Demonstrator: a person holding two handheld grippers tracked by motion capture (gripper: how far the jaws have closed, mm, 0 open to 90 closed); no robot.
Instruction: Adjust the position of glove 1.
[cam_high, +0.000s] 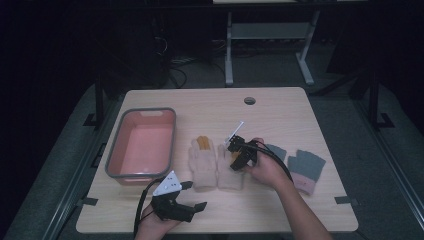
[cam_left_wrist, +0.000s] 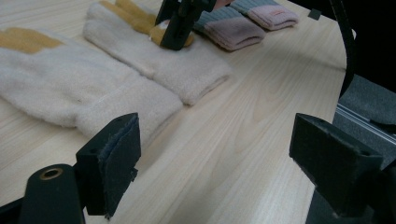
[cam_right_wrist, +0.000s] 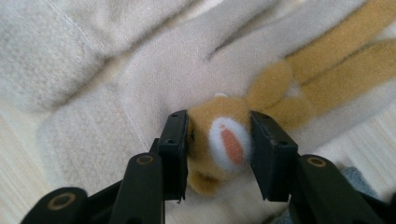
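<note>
Two cream gloves with tan fingers lie side by side mid-table, the left one (cam_high: 203, 162) and the right one (cam_high: 229, 176). My right gripper (cam_high: 236, 159) points down onto the right cream glove (cam_right_wrist: 140, 84). Its pads sit tight against both sides of a tan plush tip (cam_right_wrist: 205, 116) with a white and orange patch. My left gripper (cam_high: 196, 195) rests low near the table's front edge. It stands open (cam_left_wrist: 215, 149) with only bare wood between its pads. From there the right gripper (cam_left_wrist: 177, 32) is seen on the farther cream glove (cam_left_wrist: 187, 70).
A pink tub with a grey rim (cam_high: 171, 145) stands empty at the left. Two grey gloves with pink cuffs (cam_high: 306, 167) (cam_high: 276, 151) lie right of my right hand. A cable hole (cam_high: 249, 100) sits near the table's far edge. Beyond the table stands a desk frame.
</note>
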